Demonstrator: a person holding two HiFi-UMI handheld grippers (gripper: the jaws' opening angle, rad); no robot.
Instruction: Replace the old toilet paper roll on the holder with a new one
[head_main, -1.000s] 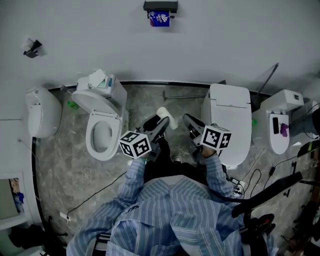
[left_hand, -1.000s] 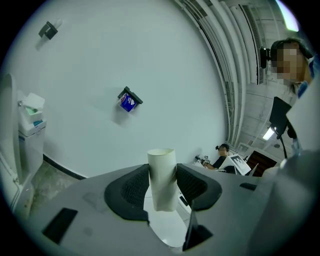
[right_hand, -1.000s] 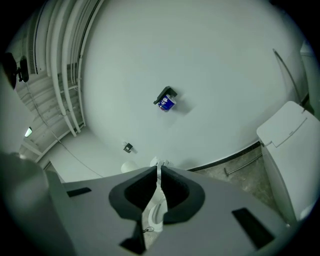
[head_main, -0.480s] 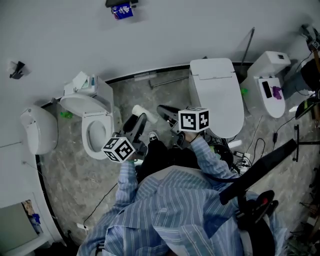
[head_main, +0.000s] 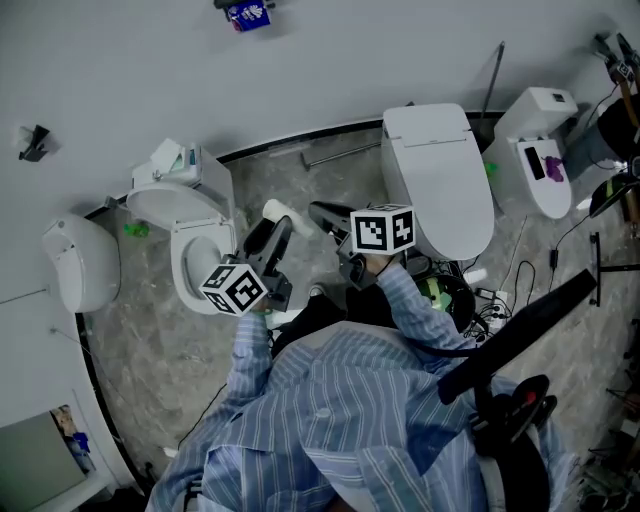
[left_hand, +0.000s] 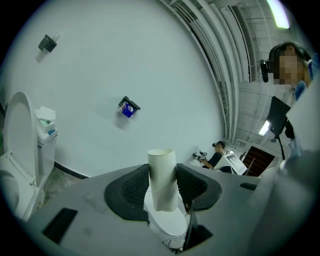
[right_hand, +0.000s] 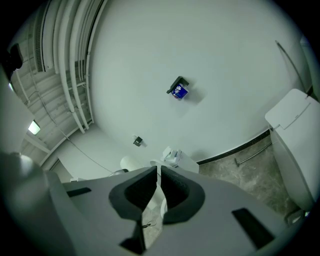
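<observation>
Left gripper: your left gripper (left_hand: 163, 186) pinches a tube (left_hand: 162, 159), a pad pressed on either side. The tube stands upright, and its top pokes past the jaws at 12 o'clock.
Tube: it is bare white card with no paper showing on it, so I judge it to be the old roll's core. You grip it low on its body, which leaves the open end free.
Right gripper: your right gripper (right_hand: 158, 172) is pressed almost together and carries nothing. Only a thin slit shows between its pads.
Holder: a black holder (right_hand: 175, 83) sits on the wall at 12 o'clock, well apart from both grippers. A blue thing (right_hand: 179, 92) hangs on it, and I cannot tell whether that is a wrapped roll.
Surroundings: an open toilet (head_main: 185, 272) lies at 10 o'clock from you and a closed toilet (head_main: 440, 170) at 2 o'clock.
Stage: the core looks to be off the holder and in your grip. The new roll is likely not yet fitted.
Risk: thin card may crush, so keep the squeeze light.
</observation>
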